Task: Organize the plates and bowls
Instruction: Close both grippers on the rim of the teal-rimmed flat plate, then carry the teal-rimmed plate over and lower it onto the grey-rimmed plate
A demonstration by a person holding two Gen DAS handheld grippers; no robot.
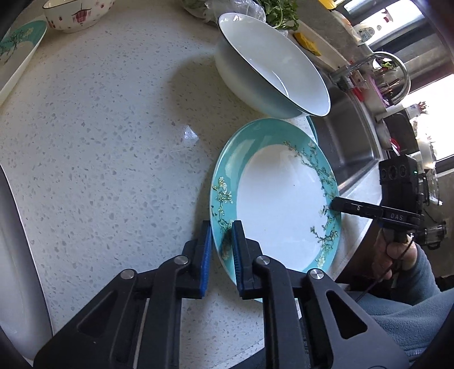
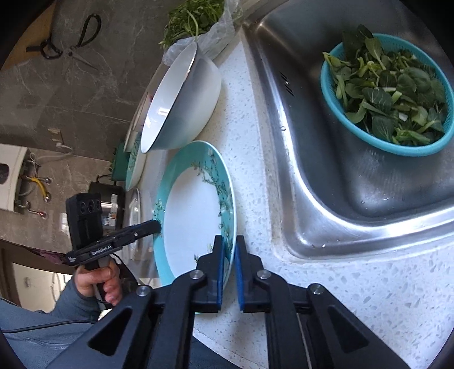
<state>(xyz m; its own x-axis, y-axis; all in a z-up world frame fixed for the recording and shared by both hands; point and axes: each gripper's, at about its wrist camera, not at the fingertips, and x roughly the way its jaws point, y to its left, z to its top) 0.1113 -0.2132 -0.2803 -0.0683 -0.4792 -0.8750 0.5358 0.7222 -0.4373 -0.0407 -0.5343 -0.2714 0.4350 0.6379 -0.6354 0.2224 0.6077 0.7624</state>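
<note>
Two-handed grip on a round turquoise-rimmed porcelain plate with a white centre and blossom-branch pattern (image 1: 279,195), lying on the white speckled stone countertop (image 1: 99,127) near its front edge, between the open counter and the stainless-steel sink (image 2: 354,170). The left gripper (image 1: 222,249) straddles the plate's near-left rim, one blue pad above and one below — the pads sit close to the rim but a sliver of gap shows, so contact looks light rather than fully clamped. The right gripper (image 2: 227,264) straddles the opposite rim in the same way, its blue pads almost touching the porcelain on both sides. The plate appears slightly tipped, though whether it is clear of the counter cannot be told.

Just behind the plate stands a large white ceramic bowl with a thin dark rim (image 1: 272,68), leaning, its lower edge near or over the plate's far rim. A small white bowl with red motifs (image 1: 72,14) and a second turquoise-patterned dish (image 1: 17,45) lie well apart at the far left of the counter. A turquoise plastic colander of green leaves (image 2: 388,93) sits in the sink.

Risks, as judged: glazed porcelain held only at thin rim sections may slip if either grip is loose; uneven lifting would twist the plate out of one pair of pads; raising the far rim could nudge the leaning bowl; a drop near the front edge could carry the plate off the counter
</note>
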